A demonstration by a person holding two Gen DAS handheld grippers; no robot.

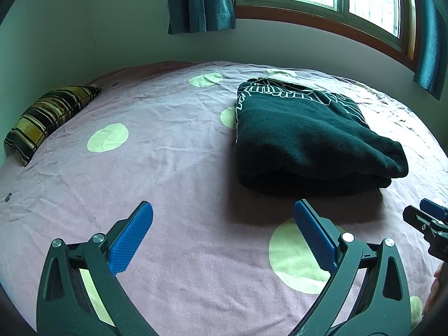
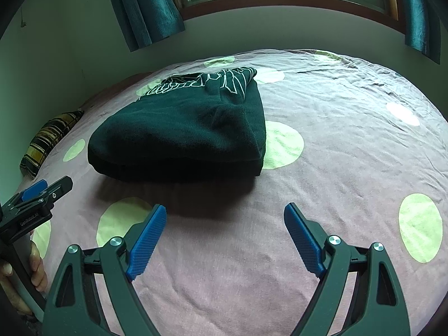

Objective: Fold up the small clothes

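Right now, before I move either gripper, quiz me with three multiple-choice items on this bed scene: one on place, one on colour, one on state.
1. Where is the striped pillow?
A. on the garment
B. at the bed's edge by the wall
C. between the jaws

2. What colour are the sheet's spots?
A. pale green
B. red
C. blue

3. How is the dark garment lying?
A. spread flat
B. hanging
C. folded into a stack

Answers: 1 B, it lies against the wall, apart from the garment. 2 A, every spot looks pale green. 3 C, layered edges show along its near side.
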